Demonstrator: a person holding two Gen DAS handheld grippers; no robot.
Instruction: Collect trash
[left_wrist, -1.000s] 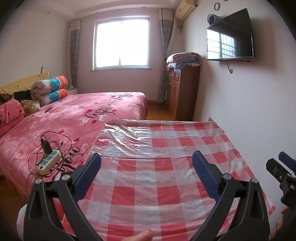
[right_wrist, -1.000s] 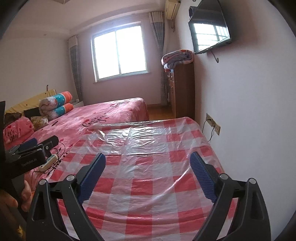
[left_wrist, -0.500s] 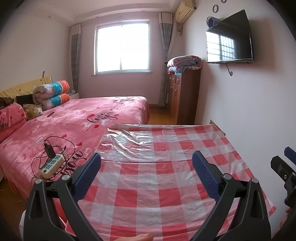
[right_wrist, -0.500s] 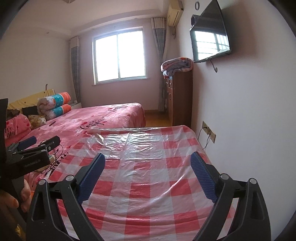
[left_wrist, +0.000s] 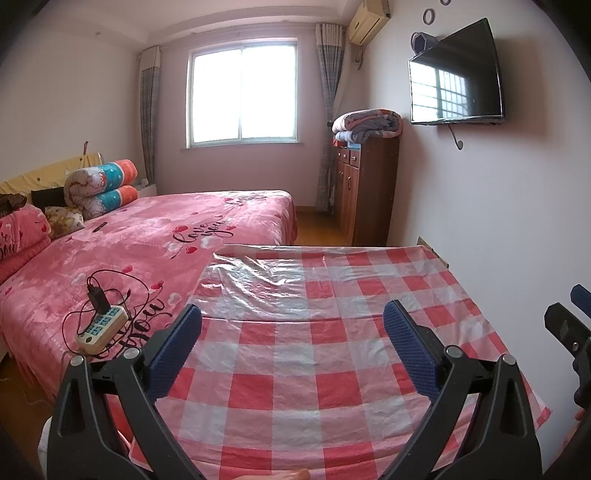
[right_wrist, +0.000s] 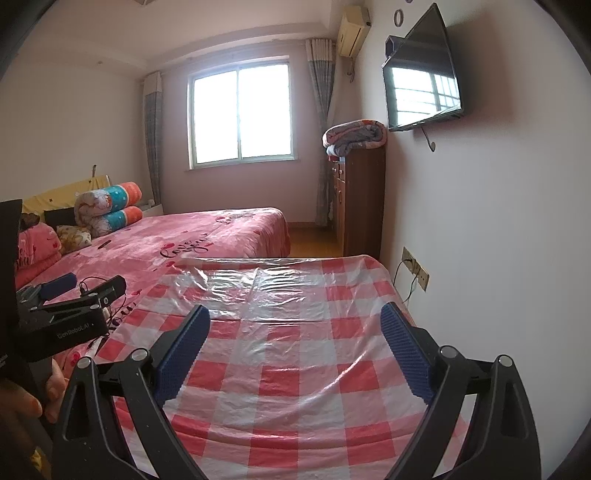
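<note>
No trash shows in either view. My left gripper (left_wrist: 291, 339) is open and empty above the near end of a table with a red and white checked cloth (left_wrist: 314, 354) under clear plastic. My right gripper (right_wrist: 295, 341) is open and empty above the same table (right_wrist: 295, 369). The left gripper also shows at the left edge of the right wrist view (right_wrist: 85, 286), and the right gripper at the right edge of the left wrist view (left_wrist: 569, 310).
A pink bed (left_wrist: 147, 243) lies left of the table, with a power strip and cables (left_wrist: 101, 326) on it. A wooden cabinet (left_wrist: 365, 188) with folded blankets stands against the right wall under a TV (left_wrist: 456, 92). A wall socket (right_wrist: 415, 267) is beside the table.
Both grippers have drawn back and risen a little from the table, so more of the room shows. Both stay open and empty.
</note>
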